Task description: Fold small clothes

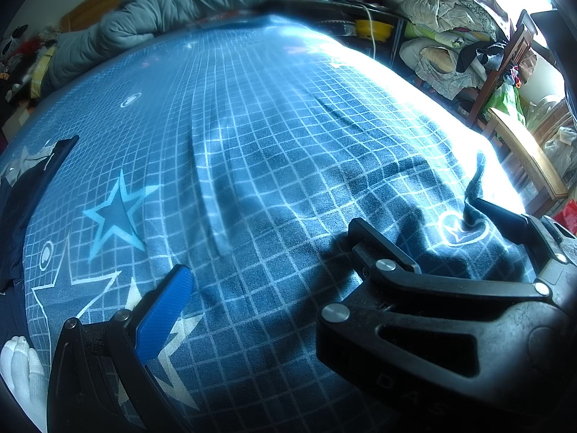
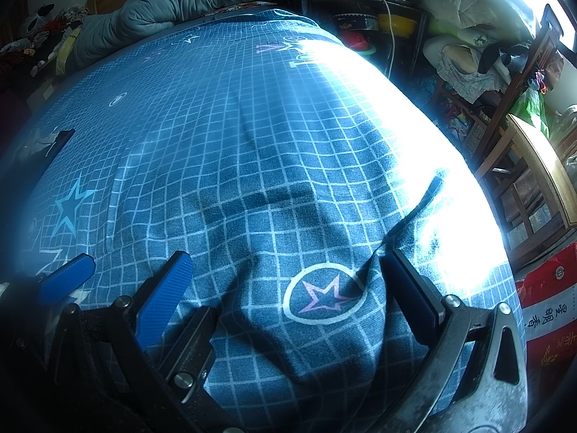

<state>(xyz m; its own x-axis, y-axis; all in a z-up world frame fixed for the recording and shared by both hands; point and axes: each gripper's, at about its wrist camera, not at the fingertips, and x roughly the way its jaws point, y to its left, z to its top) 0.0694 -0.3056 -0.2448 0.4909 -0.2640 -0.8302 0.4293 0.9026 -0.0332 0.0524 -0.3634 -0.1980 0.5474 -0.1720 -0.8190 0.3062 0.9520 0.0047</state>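
A dark navy garment (image 1: pixel 18 209) with a white label lies flat at the far left of the bed; in the right wrist view the garment (image 2: pixel 54 142) is a small dark patch at the left. My left gripper (image 1: pixel 281 274) is open low over the blue grid-patterned bedsheet (image 1: pixel 252 126), well to the garment's right; only its blue-padded left finger (image 1: pixel 162 317) shows. My right gripper (image 2: pixel 288 256) is open, straddling a raised bunch of grid fabric (image 2: pixel 324 296) that bears a circled pink star. Neither gripper touches the garment. The right gripper (image 1: pixel 418 216) stands close beside the left.
A grey quilt (image 1: pixel 151 11) is heaped along the bed's far end. To the right of the bed are piled bedding (image 2: pixel 465 61), a wooden chair (image 2: pixel 533 166) and a dark shelf with a yellow bowl (image 1: pixel 375 29). Bright sunlight washes out the bed's right side. Something white and knitted (image 1: pixel 20 364) shows bottom left.
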